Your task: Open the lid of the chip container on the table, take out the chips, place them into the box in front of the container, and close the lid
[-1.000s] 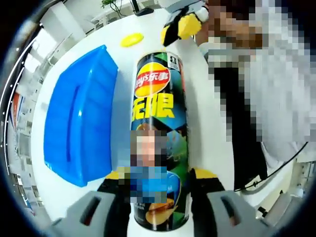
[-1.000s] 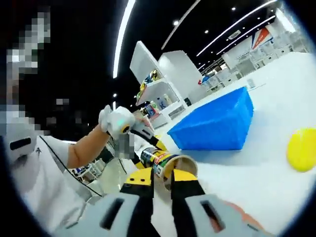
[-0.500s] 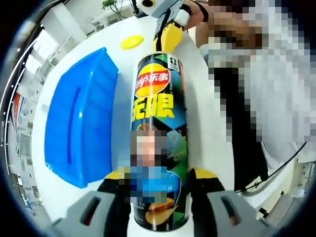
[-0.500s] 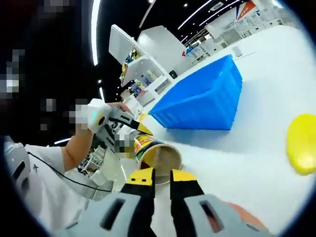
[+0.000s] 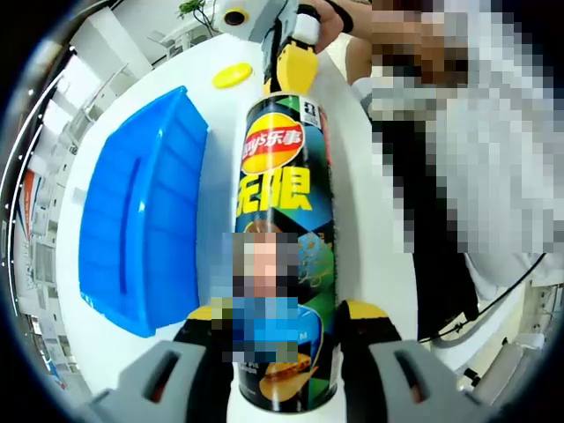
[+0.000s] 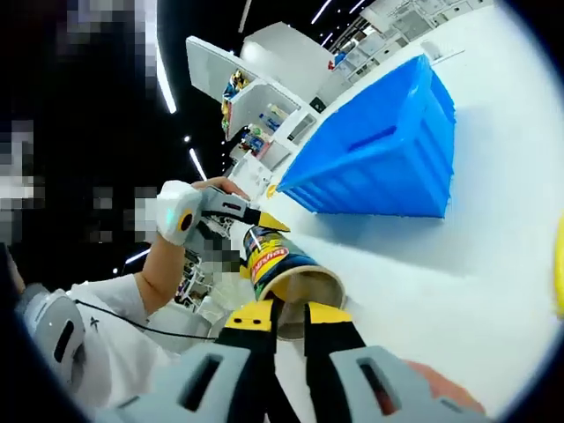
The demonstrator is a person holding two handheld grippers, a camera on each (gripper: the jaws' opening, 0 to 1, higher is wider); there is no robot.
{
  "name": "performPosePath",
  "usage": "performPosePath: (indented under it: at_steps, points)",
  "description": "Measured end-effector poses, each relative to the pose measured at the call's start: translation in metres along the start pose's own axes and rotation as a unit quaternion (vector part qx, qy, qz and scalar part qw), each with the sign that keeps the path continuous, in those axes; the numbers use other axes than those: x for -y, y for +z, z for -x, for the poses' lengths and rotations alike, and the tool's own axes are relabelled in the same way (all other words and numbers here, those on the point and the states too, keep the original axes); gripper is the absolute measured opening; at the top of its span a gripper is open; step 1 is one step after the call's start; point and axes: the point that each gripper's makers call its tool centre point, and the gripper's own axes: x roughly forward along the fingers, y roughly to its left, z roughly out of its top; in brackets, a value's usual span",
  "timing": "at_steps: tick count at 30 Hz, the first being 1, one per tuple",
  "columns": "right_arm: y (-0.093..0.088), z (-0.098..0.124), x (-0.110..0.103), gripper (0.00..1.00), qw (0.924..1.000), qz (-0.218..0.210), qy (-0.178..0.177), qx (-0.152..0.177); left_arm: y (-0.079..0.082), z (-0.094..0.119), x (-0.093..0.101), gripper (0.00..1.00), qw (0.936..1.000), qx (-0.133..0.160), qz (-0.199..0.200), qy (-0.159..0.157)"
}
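I've got the tall dark-green cardboard chip can [image 5: 284,256] lying sideways, pinched near its base by my left gripper [image 5: 284,339]. Lid's off: yellow plastic lid [image 5: 232,76] sits on the white tabletop [image 5: 220,229] toward the far edge. My right gripper [image 6: 289,319], jaws nearly pressed together, noses at the can's open mouth. Blue plastic box [image 5: 141,229] is just beside the can. Risk: narrow jaws crush chips or shove the can loose from my grip.

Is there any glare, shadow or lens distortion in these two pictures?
Left gripper view: the fisheye bows the blue plastic box and the white table; light gloss on the tall black chip container. Right gripper view: dark hall, bright curved ceiling strips; the box throws a soft shadow on the table.
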Motion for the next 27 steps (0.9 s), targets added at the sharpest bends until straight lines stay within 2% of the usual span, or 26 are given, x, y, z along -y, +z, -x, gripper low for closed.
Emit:
performPosePath:
  at_steps: [3, 4, 5, 8, 10, 16, 19, 22, 24, 26, 27]
  points:
    - [0.0, -0.006, 0.005, 0.12, 0.9999, 0.0, -0.007, -0.007, 0.002, 0.0, 0.001, 0.48, 1.0, 0.002, 0.002, -0.001]
    - [-0.009, -0.009, -0.001, 0.1, 0.9998, -0.015, -0.007, -0.015, 0.003, -0.001, 0.002, 0.48, 1.0, -0.002, 0.002, 0.0]
    - [-0.008, -0.009, -0.002, 0.09, 0.9997, -0.019, -0.004, -0.012, 0.001, -0.001, 0.002, 0.48, 1.0, -0.008, 0.001, 0.002]
    - [-0.003, -0.007, -0.001, 0.06, 0.9999, -0.006, -0.011, 0.001, 0.002, -0.001, 0.0, 0.48, 0.9999, 0.0, 0.011, 0.002]
    - [0.0, -0.007, 0.0, 0.03, 0.9996, -0.019, -0.018, 0.004, 0.003, 0.0, 0.0, 0.48, 0.9999, 0.004, 0.015, 0.002]
    - [0.002, -0.007, 0.003, 0.0, 0.999, -0.026, -0.036, -0.003, 0.003, 0.001, 0.002, 0.48, 0.9996, 0.014, 0.024, -0.002]
    - [-0.004, -0.007, -0.002, 0.0, 0.9984, -0.042, -0.038, -0.004, 0.004, 0.002, 0.003, 0.49, 0.9994, 0.026, 0.023, 0.0]
    - [-0.003, -0.007, -0.002, 0.0, 0.998, -0.047, -0.041, -0.001, 0.006, 0.004, 0.002, 0.49, 0.9989, 0.04, 0.026, 0.001]
    - [-0.002, -0.007, -0.001, 0.0, 0.9979, -0.048, -0.043, 0.001, 0.011, 0.007, 0.003, 0.49, 0.9983, 0.051, 0.029, 0.004]
    - [-0.001, -0.007, 0.0, 0.0, 0.9978, -0.05, -0.043, 0.002, 0.024, 0.011, 0.005, 0.52, 0.9969, 0.07, 0.035, 0.003]
    - [-0.001, -0.007, 0.0, 0.0, 0.9978, -0.05, -0.043, 0.003, 0.027, 0.011, 0.001, 0.53, 0.9963, 0.08, 0.032, 0.005]
